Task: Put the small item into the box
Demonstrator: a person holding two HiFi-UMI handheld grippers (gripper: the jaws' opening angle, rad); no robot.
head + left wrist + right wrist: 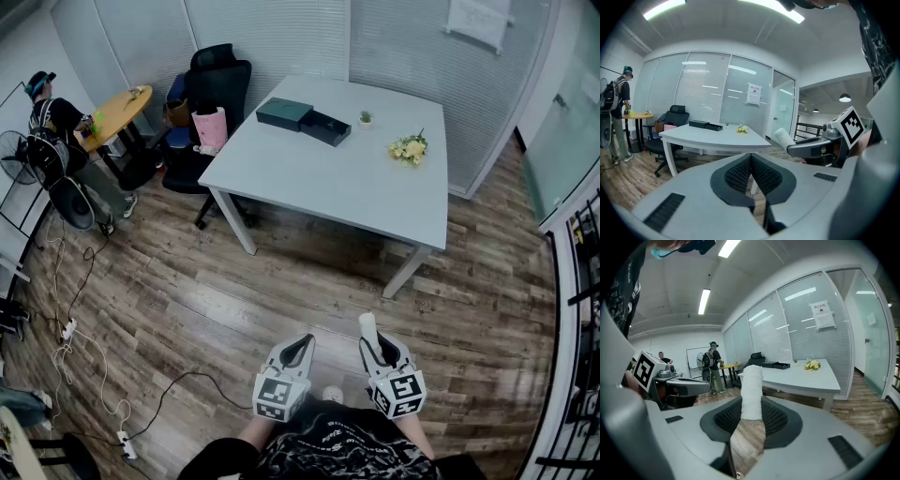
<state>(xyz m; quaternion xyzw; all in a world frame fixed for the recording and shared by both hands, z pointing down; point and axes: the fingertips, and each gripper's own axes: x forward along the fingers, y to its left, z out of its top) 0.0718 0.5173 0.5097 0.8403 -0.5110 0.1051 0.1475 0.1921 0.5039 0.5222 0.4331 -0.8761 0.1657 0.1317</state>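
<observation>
A small white cloth roll stands upright between the pads of my right gripper, which is shut on it. In the head view the white roll sticks up from the right gripper, low over the wood floor. My left gripper is beside it, with its jaws shut and nothing in them. The dark open box lies on the far side of the white table, a dark green lid-like box touching its left. Both grippers are well short of the table.
A small potted plant and yellow flowers sit on the table. A black office chair, a round wooden table and a person are at the left. Cables trail on the floor. Glass walls stand behind, a railing at the right.
</observation>
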